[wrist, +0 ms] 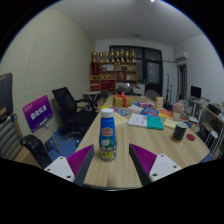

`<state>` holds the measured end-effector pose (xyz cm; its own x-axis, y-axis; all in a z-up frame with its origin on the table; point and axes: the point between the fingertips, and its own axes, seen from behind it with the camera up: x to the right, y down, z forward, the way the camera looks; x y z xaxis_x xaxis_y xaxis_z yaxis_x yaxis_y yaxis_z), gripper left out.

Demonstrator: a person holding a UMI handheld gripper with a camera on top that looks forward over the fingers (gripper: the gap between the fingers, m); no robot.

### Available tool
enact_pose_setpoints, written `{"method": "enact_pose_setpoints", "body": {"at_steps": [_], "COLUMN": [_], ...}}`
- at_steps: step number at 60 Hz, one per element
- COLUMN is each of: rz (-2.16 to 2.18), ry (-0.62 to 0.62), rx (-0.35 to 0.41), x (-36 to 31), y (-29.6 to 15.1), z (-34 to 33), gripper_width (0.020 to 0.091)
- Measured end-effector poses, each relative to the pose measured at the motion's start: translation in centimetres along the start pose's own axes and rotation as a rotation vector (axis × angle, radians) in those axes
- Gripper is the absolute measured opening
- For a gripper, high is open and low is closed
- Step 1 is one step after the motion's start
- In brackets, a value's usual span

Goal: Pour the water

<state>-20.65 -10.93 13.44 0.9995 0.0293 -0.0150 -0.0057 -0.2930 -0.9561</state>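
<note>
A plastic bottle [107, 138] with a blue cap, white upper body and a yellow-green label stands upright on the wooden table [120, 165]. It is just ahead of my gripper [112, 160], roughly centred on the gap and slightly nearer the left finger. My fingers, one purple pad [81, 158] at the left and one at the right [141, 157], stand wide apart with bare table between them. They touch nothing. A dark cup [179, 132] stands further off to the right on the table.
The far half of the table holds books, papers and small boxes [140, 110]. Black office chairs [72, 108] line the left side, by a purple sign [39, 113]. A shelf with bottles [113, 68] stands at the back wall.
</note>
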Motion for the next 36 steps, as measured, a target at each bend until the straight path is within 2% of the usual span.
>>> {"method": "enact_pose_setpoints", "body": {"at_steps": [14, 16, 25, 27, 29, 31, 36], "rz": [-0.019, -0.017, -0.016, -0.028, -0.035, -0.046, -0.065], "ry": [0.035, 0.029, 0.036, 0.029, 0.02, 0.021, 0.006], "rx": [0.038, 0.051, 0.062, 0.052, 0.028, 0.058, 0.06], "x": [-0.8, -1.1, -0.8, -1.1, -1.4, -1.6, -1.4], "y": [0.5, 0.4, 1.3, 1.9, 2.8, 2.4, 2.4], "z": [12.0, 13.2, 17.9, 18.5, 19.0, 19.3, 19.3], "gripper_width": [0.0799, 0.0816, 0.0784, 0.0759, 0.0651, 0.0639, 0.0615]}}
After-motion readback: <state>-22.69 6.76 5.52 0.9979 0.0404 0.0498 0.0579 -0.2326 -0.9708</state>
